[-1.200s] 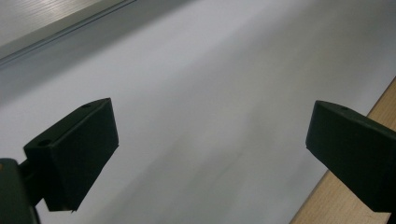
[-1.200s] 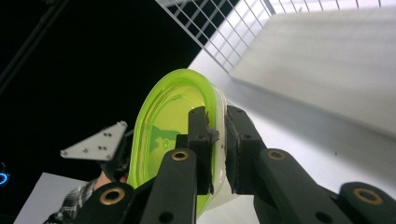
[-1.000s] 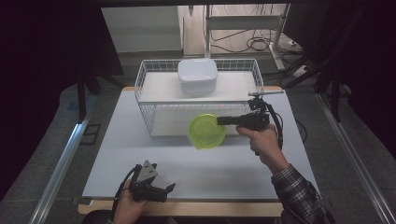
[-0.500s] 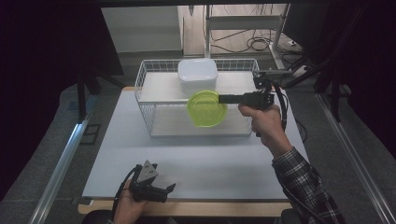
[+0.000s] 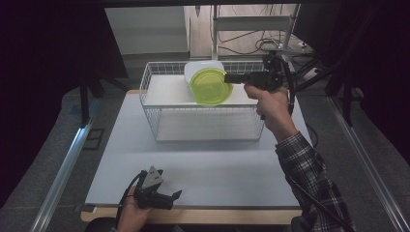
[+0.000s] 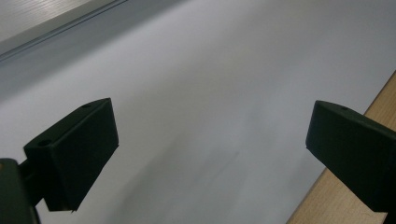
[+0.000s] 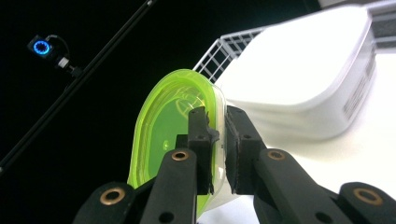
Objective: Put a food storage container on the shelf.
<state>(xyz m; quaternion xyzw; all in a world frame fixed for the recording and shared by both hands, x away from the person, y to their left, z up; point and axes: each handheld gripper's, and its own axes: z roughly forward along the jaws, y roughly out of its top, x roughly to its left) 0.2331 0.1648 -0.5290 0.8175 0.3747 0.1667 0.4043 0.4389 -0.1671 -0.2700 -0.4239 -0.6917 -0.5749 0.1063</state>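
At the table's (image 5: 203, 159) near edge, about 7 o'clock, the left tongs (image 5: 175, 195) rest in the hand with jaws spread wide, nothing between them. Farther off, toward 1 o'clock, the right tongs (image 5: 228, 78) pinch the rim of a green bowl (image 5: 209, 87), held tilted above the white wire basket (image 5: 157, 104). Behind it a white container (image 5: 193, 69) sits, apparently inside the basket.

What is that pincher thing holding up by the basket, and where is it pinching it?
The right gripper holds a green lidded container, pinched at its rim, above the wire basket. The left gripper is open and holds nothing.
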